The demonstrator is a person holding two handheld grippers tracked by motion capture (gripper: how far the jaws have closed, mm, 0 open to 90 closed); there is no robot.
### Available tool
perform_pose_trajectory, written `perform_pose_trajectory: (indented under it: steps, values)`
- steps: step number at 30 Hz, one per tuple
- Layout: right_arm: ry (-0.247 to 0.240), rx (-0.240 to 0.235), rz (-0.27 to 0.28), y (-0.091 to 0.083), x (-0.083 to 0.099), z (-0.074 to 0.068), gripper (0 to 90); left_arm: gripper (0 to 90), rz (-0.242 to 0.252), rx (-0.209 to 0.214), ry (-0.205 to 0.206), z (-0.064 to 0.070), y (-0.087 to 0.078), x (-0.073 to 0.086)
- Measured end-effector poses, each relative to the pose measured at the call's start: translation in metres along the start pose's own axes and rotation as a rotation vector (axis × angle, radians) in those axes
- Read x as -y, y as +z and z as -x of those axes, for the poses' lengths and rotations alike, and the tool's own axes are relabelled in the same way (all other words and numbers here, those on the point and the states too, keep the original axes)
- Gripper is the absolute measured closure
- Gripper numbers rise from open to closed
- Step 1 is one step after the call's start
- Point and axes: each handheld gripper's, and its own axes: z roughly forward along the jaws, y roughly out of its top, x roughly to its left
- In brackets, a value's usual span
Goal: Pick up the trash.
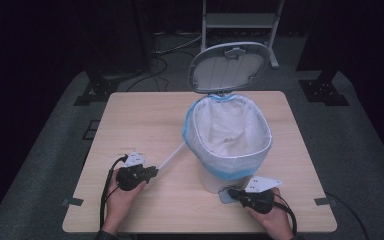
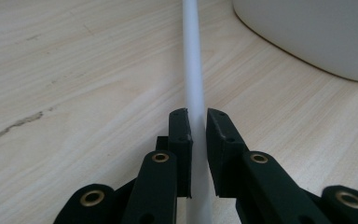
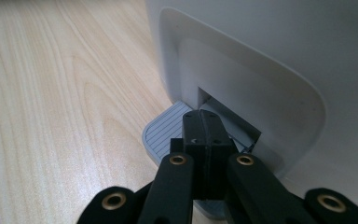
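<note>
A: White plastic, a thin stick (image 2: 193, 70), is lying on the wooden surface (image 1: 145, 115) at the near left of the pedal bin (image 1: 228, 145). The left gripper (image 2: 197, 122) is holding it; its fingers (image 2: 179, 130) are clamped on the near end of the stick.

B: And the right gripper (image 3: 200, 126)?

A: Its fingers are together, with nothing between them, and they are pressing down on the grey pedal (image 3: 168, 128) at the near foot of the bin. The lid (image 1: 228, 67) is standing open at the far side, and the white bag (image 1: 230, 132) with the blue edge is lining the bin.

B: So how to do it well?

A: I think the right one should be keeping steady pressure on the pedal, so that the lid is not falling. The left should be lifting the stick high over the rim before it is opening, because the stick is long and could be catching the bag edge.
</note>
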Motion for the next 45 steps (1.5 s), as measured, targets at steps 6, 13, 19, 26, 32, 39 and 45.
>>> perform_pose_trajectory:
  steps: [6, 13, 19, 26, 32, 39, 45]
  values:
    - [0.001, -0.001, -0.001, 0.000, 0.000, 0.000, 89.7, 80.8, 0.022, 0.009, 0.000, -0.003, -0.010, -0.001]
    - [0.000, -0.001, -0.001, 0.000, 0.000, 0.000, 89.7, 80.9, 0.038, 0.025, 0.005, -0.005, -0.019, -0.002]
    - [0.001, -0.002, -0.001, 0.000, 0.000, 0.000, 89.7, 80.8, 0.044, 0.025, 0.003, -0.007, -0.023, -0.002]
    - [0.002, -0.002, 0.000, 0.000, 0.000, 0.000, 89.6, 80.8, 0.068, 0.024, -0.008, -0.011, -0.031, -0.002]
    - [-0.001, 0.000, 0.000, 0.000, 0.000, 0.000, 89.7, 80.8, 0.087, 0.034, -0.017, -0.012, -0.038, -0.004]
    - [0.000, 0.000, 0.000, 0.000, 0.000, 0.000, 89.7, 80.8, 0.102, 0.035, -0.017, -0.013, -0.047, -0.006]
    - [-0.002, 0.001, 0.000, 0.000, 0.000, 0.000, 89.7, 80.8, 0.120, 0.033, -0.009, -0.015, -0.056, -0.010]
